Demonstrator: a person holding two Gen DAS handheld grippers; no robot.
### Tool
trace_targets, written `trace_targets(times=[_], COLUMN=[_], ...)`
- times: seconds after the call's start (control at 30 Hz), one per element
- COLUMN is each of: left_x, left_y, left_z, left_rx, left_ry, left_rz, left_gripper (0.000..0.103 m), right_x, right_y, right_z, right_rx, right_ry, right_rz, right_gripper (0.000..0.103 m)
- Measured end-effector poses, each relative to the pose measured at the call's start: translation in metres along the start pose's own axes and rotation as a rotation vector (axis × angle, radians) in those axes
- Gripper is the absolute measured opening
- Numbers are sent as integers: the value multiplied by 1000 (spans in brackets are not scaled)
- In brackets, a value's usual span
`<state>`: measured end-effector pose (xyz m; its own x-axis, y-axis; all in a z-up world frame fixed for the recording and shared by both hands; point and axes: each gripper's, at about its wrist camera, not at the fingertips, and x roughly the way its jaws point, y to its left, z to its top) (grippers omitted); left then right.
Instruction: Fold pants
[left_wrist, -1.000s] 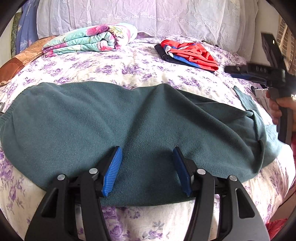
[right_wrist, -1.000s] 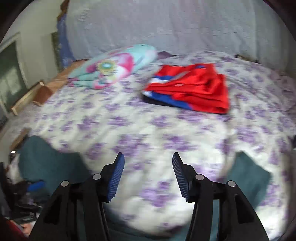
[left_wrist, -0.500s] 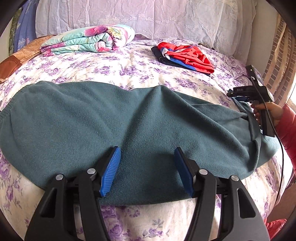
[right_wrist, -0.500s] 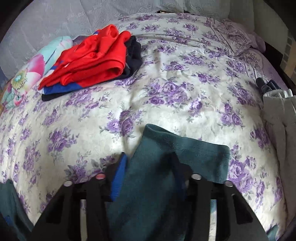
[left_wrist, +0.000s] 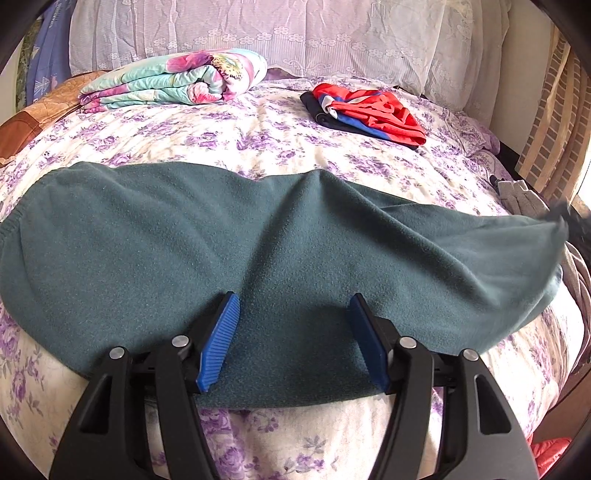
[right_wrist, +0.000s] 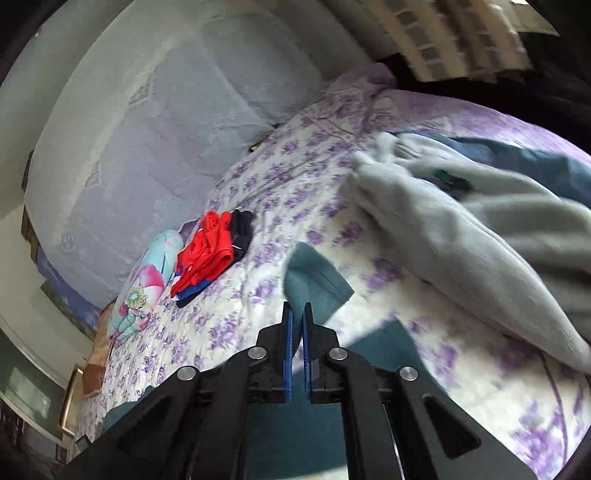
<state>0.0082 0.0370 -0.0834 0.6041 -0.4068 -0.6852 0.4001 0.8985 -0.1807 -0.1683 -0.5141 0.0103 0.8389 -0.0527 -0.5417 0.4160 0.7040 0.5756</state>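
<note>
Tongs on the right (right_wrist: 296, 321), spread wide a second ago, have now pinched the cuff of the dark teal fleece pants (left_wrist: 258, 240), lifting it at three o'clock. Left tongs (left_wrist: 291, 332) stay spread over the near edge. Pants lie flat across the purple-flowered bed (left_wrist: 258, 140); folding has likely begun.

Bright daylight, fisheye-warped edges — right view motion-blurred

Pants (left_wrist: 236, 251) lie spread across the bed's (left_wrist: 258, 147) near edge. Behind them, a folded quilt (left_wrist: 173, 79) sits to the left, folded clothing (left_wrist: 369, 110) to the right, with pillows (left_wrist: 295, 33) along the headboard behind both.
</note>
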Motion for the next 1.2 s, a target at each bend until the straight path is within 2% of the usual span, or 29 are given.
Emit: trace_targets(times=[0.1, 0.17, 0.23, 0.4, 0.47, 0.57, 0.6, 0.67, 0.73, 0.8, 0.83, 0.87, 0.97, 1.0, 1.03, 1.07, 1.13, 1.2], left_x=[1, 1, 2, 2, 2, 2, 2, 2, 2, 2, 1, 1, -1, -2, -5, -10, -23, -33], left_y=[-2, -3, -4, -5, -5, -5, -5, -6, -7, -7, -8, -8, -7, -8, -10, -11, -16, -25], left_z=[0, 0, 1, 0, 0, 0, 0, 0, 0, 1, 2, 3, 5, 6, 8, 11, 19, 30], left_rx=[11, 15, 18, 14, 14, 14, 15, 20, 27, 33, 39, 45, 60, 65, 71, 73, 82, 109], left_ry=[6, 10, 13, 12, 12, 12, 13, 15, 21, 31, 37, 42, 62, 72, 81, 79, 49, 15], left_rz=[1, 3, 10, 18, 20, 23, 23, 27, 34, 44, 47, 48, 51, 53, 61, 71, 77, 68], left_gripper=[64, 65, 65, 65, 65, 65, 65, 65, 66, 66, 65, 65, 65, 65, 65, 65, 65, 66], right_x=[-10, -7, -8, -12, -4, 9, 14, 20, 17, 1, -6, -8, 5, 3, -4, -11, -30, -36], right_y=[-48, -68, -74, -52, -51, -54, -54, -51, -45, -39, -36, -39, -71, -77, -78, -77, -65, -43], right_z=[-31, -45, -48, -38, -36, -42, -43, -43, -39, -31, -28, -26, -35, -39, -40, -40, -35, -30], right_rx=[73, 125, 170, 135, 132, 152, 152, 125, 91, 62, 21, -1, 36, 47, 53, 51, 15, -53], right_ry=[61, 90, 82, 40, 76, 121, 124, 128, 88, 35, 19, 28, 156, 152, 124, 87, -33, -85], right_rz=[-99, -119, -49, 14, 21, 30, 26, 30, 27, 55, 32, 3, -99, -87, -75, -104, -161, -136], right_gripper=[6, 9, 10, 10, 15, 28, 36, 33, 2, 2, 2, 2, 3, 3, 9, 12, 13, 13])
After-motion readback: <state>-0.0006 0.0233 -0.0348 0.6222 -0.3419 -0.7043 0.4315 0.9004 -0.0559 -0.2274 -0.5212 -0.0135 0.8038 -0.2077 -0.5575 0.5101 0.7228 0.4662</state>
